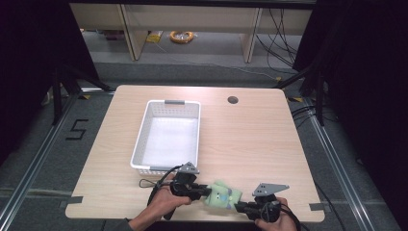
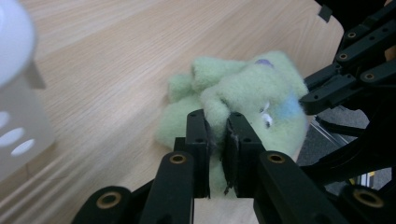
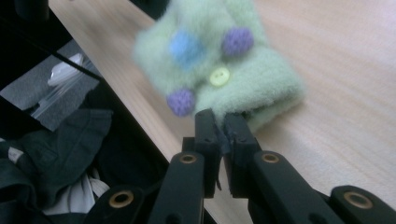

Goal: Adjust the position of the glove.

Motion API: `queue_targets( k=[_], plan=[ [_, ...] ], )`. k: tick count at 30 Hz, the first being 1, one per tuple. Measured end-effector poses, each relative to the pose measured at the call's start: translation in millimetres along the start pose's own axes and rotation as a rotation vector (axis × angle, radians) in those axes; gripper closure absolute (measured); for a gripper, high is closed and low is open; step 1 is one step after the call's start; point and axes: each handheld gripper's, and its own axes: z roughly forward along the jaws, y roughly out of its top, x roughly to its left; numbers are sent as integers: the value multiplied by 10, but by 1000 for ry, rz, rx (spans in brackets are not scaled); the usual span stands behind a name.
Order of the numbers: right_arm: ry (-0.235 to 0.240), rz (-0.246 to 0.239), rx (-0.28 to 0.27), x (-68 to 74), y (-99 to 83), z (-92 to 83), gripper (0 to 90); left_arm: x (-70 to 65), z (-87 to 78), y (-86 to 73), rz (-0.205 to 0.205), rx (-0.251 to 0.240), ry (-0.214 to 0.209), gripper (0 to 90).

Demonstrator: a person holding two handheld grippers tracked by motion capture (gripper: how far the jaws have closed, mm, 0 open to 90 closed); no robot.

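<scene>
Both tongs clamped on one green plush toy (image 1: 223, 196), near the front edge of the bench (image 1: 250, 139), roughly at 6 o'clock from the bench's middle. Left tongs (image 2: 217, 133) pinching a fold of fleece at the toy's 9 o'clock side in the high view; right tongs (image 3: 221, 125) closed on the fuzzy hem at about 4 o'clock. Jaws of each pair drawn nearly together, with just a thin layer of fabric between.

Probably a two-handed lift toward the white basket (image 1: 139, 144), sitting at about 10 o'clock from the toy and open at the top. To do it well:

- Keep both pinches firm (soft fleece slips easily out of a shallow bite).
- Raise both hands together and level, so neither pinch takes the whole weight.
- Avoid pulling the hands apart; stretching could tug the hem free of the right tongs.
- Clear the basket's near wall before moving across, since that wall stands just beyond the left tongs.
- Lower into the middle of the basket before letting go, both sides at once.

Count:
- Plush toy: one, with one yellow button (image 3: 219, 76), two purple pompoms (image 3: 237, 41) and one blue patch (image 3: 182, 46) visible in the right gripper view.
- Basket: one, nothing inside.
- Tongs: two pairs.
- Cable hole (image 1: 233, 100) in the bench top: one, at about 1 o'clock.
</scene>
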Motion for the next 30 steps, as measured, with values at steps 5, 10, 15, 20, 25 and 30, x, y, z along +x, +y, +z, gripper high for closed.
queue_targets(
  k=[5, 10, 15, 20, 25, 30],
  plan=[
    [4, -1, 17, 5, -9, 33, 840, 27, 20, -21, -1, 8, 10, 763],
    [-5, 4, 11, -19, -10, 24, 791, 29, 12, -57, -11, 20, 6, 730],
    [-2, 15, -6, -46, -4, 7, 652, 19, -16, -101, -49, 18, -5, 683],
    [-62, 60, -113, -139, 33, -138, 586, 2, -59, -141, -95, 7, -13, 605],
    [-55, 158, -115, -134, 49, -103, 514, 8, -63, -142, -127, 25, 9, 565],
    [-69, 153, -57, -133, 174, 68, 509, 15, 14, -145, -167, 40, 12, 549]
  ],
)
